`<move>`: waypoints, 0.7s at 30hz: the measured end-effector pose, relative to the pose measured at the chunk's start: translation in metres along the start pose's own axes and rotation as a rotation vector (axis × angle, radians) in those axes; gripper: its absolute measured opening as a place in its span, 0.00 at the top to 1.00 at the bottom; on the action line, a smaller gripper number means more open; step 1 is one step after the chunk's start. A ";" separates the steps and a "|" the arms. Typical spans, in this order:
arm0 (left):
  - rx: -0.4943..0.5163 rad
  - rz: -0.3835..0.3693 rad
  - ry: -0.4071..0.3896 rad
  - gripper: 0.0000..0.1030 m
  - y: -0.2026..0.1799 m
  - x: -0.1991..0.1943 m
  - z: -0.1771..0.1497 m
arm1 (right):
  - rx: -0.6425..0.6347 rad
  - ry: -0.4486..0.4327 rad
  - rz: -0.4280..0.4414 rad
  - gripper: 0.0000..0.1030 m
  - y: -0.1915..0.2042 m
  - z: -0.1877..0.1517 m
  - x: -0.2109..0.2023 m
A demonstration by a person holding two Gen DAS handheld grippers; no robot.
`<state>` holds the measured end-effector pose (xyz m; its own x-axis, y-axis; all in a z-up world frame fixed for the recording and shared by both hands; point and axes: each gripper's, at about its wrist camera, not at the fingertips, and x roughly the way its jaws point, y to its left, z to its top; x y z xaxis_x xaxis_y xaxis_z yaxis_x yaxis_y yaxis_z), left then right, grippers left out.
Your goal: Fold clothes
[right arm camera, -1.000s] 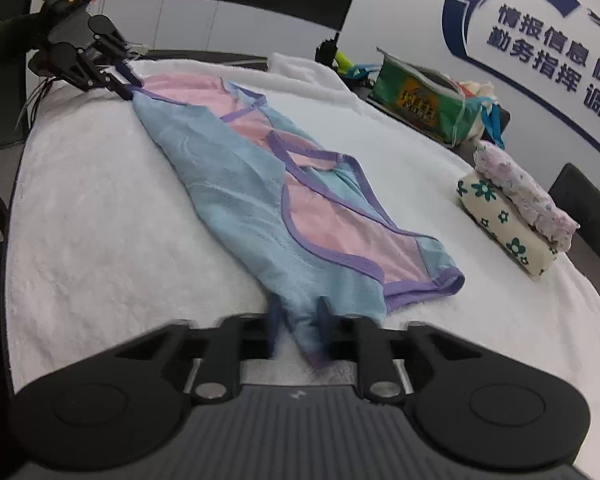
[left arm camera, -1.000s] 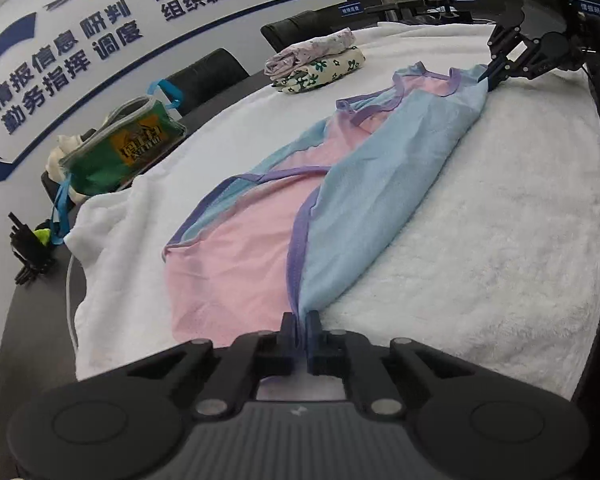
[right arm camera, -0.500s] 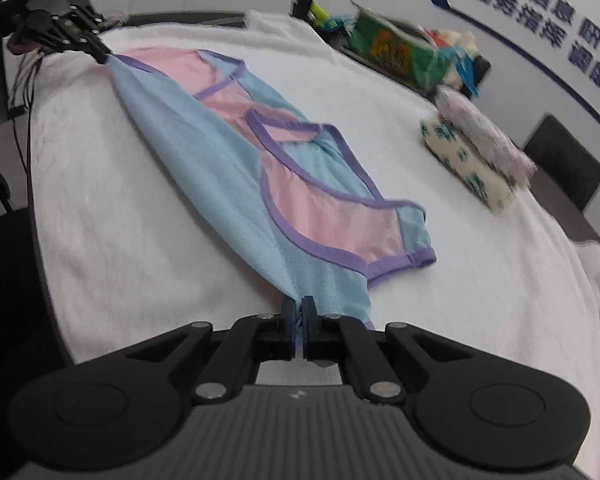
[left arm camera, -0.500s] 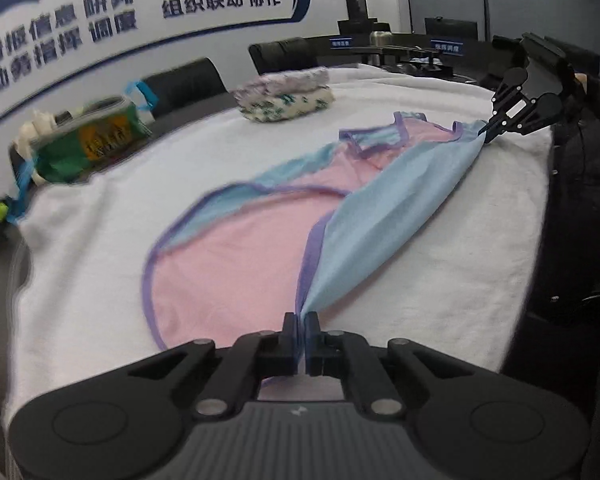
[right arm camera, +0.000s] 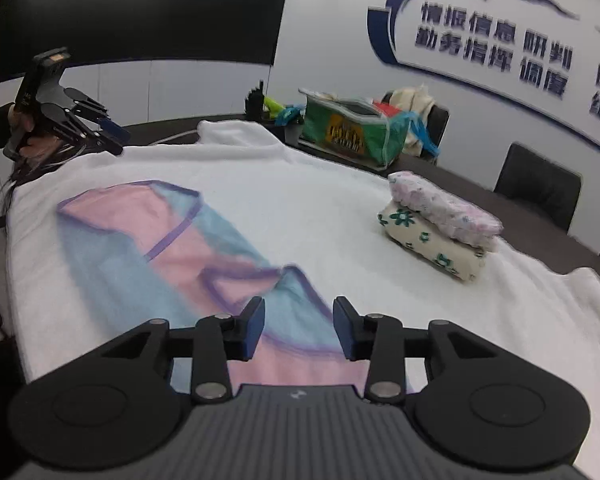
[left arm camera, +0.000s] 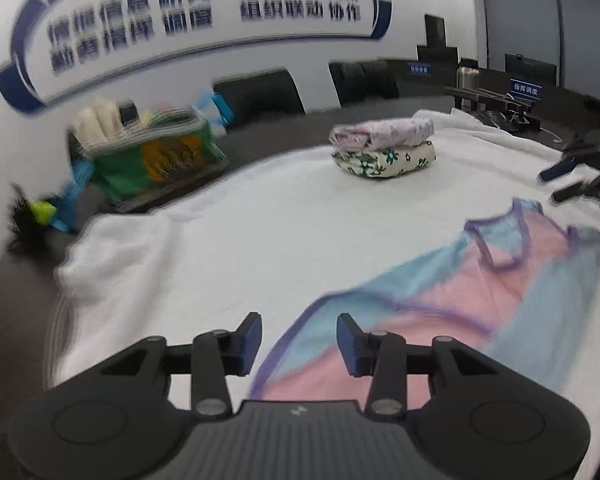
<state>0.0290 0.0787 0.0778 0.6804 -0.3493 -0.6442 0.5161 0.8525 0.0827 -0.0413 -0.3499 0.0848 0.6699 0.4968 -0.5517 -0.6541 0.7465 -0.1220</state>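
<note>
The left tool (left arm camera: pixel 298 338) hung over the near hem of a pink and blue garment (left arm camera: pixel 460 292), its jaws opening and nothing pinched between them. The right tool (right arm camera: pixel 298 328) hung over the garment's other end in the same way, jaws spreading, the cloth below them but not gripped. The garment lay lengthwise on the white towel (left arm camera: pixel 260 232) that covered the bench, one blue side folded over the pink middle.

The fold looked loose, and it could have slumped or sprung back open, because thin fabric on plush towelling tends to drag rather than settle. A pad leaving low might also have snagged the purple trim and pulled the edge crooked. The pictures were blurred by motion, so I could not tell how neatly the edges met.

From left to right across the far side: a green zip bag (left arm camera: pixel 156 164) stuffed with cloth sat on the dark bench edge, then black chairs (left arm camera: pixel 260 92) against the wall, then two folded garments (left arm camera: pixel 384 148) stacked on the towel, a floral one beneath a paler print. Large blue lettering (left arm camera: pixel 204 12) ran along the white wall behind.
</note>
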 end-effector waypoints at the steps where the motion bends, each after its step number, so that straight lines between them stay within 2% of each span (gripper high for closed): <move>1: -0.019 -0.019 0.028 0.62 -0.001 0.019 0.011 | 0.019 0.016 0.018 0.63 -0.006 0.009 0.021; 4: -0.016 -0.033 0.068 0.62 -0.010 0.060 0.027 | 0.144 0.090 0.094 0.62 -0.024 0.030 0.075; 7: -0.009 -0.045 0.096 0.62 -0.014 0.083 0.024 | 0.255 0.145 0.154 0.57 -0.040 0.039 0.115; 9: -0.014 -0.071 0.112 0.62 -0.012 0.090 0.019 | 0.264 0.183 0.155 0.57 -0.042 0.039 0.132; 10: -0.013 -0.074 0.114 0.67 -0.012 0.092 0.016 | 0.254 0.202 0.150 0.57 -0.041 0.038 0.138; 11: -0.006 -0.080 0.122 0.79 -0.011 0.093 0.014 | 0.244 0.221 0.145 0.57 -0.040 0.037 0.144; 14: 0.007 -0.083 0.126 0.95 -0.010 0.094 0.009 | 0.202 0.231 0.150 0.58 -0.034 0.027 0.150; 15: 0.019 -0.087 0.117 0.97 -0.010 0.092 0.007 | 0.195 0.220 0.153 0.66 -0.034 0.023 0.147; 16: 0.033 -0.086 0.105 0.97 -0.011 0.090 0.006 | 0.189 0.211 0.160 0.89 -0.034 0.020 0.145; 17: 0.042 -0.077 0.087 0.98 -0.012 0.086 0.005 | 0.180 0.197 0.155 0.95 -0.033 0.018 0.142; 21: 0.082 -0.024 -0.014 0.98 -0.025 0.060 0.005 | 0.115 0.133 0.122 0.94 -0.026 0.016 0.126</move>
<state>0.0593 0.0347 0.0411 0.6745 -0.3749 -0.6360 0.5724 0.8096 0.1298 0.0656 -0.2997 0.0321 0.5310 0.5297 -0.6614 -0.6783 0.7335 0.0428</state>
